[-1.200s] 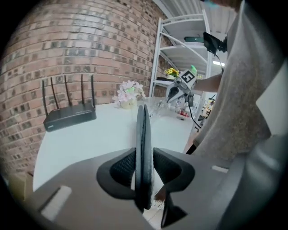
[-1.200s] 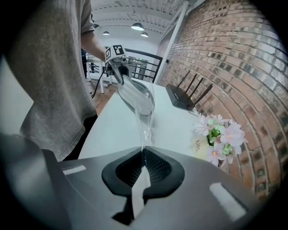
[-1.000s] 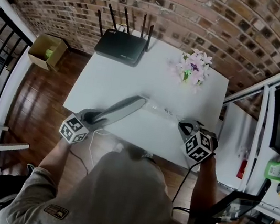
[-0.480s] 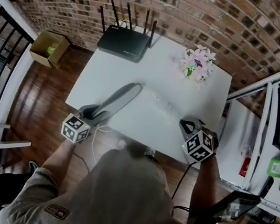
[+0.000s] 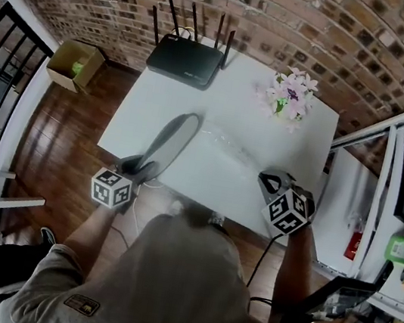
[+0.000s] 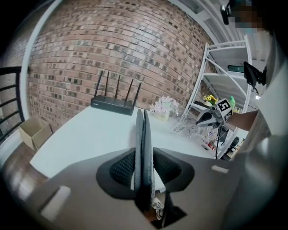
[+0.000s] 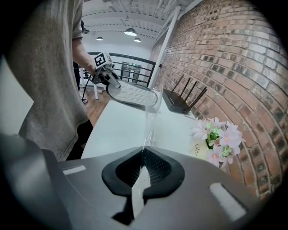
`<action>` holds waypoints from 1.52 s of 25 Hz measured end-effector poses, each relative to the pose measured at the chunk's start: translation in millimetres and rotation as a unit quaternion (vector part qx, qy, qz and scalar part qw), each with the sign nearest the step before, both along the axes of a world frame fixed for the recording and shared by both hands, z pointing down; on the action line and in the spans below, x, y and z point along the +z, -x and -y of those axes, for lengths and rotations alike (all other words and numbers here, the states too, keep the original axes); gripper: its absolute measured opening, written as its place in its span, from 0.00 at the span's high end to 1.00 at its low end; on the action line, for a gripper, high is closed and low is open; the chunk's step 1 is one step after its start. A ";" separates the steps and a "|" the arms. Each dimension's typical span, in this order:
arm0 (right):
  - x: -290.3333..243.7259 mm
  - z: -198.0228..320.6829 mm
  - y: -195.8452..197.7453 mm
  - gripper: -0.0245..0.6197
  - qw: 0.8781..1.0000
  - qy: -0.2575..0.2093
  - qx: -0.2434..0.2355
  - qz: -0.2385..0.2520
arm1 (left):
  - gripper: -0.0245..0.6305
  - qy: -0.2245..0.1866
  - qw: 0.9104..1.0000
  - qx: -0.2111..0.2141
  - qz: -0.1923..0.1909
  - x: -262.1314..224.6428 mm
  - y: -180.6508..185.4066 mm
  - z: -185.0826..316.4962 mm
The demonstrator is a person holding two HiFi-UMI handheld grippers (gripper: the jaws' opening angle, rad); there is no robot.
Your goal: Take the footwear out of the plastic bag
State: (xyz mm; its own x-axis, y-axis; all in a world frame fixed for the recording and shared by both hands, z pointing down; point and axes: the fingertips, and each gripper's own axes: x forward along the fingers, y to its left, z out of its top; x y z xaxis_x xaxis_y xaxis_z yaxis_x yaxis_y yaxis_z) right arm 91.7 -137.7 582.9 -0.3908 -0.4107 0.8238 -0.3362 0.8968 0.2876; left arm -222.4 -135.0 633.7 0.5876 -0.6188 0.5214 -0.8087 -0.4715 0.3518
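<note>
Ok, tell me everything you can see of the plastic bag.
The plastic bag is clear, thin and crinkled. It stretches low over the white table, one end pinched in the shut right tool, the other reaching the toe of the grey footwear that the left tool grips.

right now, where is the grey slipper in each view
Head view: the grey slipper left of centre, in the left gripper.
Left gripper view: the slipper edge-on between the jaws, centre.
Right gripper view: the slipper just above centre, across the table.
Shared landmark: the black router.
</note>
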 end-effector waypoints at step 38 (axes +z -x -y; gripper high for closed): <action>2.9 7.8 11.6 0.94 1.000 0.006 0.002 0.000 | 0.46 -0.025 0.989 0.015 0.144 8.2 29.2 31.4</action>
State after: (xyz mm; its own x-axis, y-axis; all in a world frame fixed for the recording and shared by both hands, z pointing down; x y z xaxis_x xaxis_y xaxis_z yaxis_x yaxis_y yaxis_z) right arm 80.2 -145.5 585.9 -0.3891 -0.4028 0.8284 -0.3405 0.8985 0.2770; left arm -251.6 -166.5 641.9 0.4379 -0.6327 0.6387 -0.8569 -0.5086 0.0837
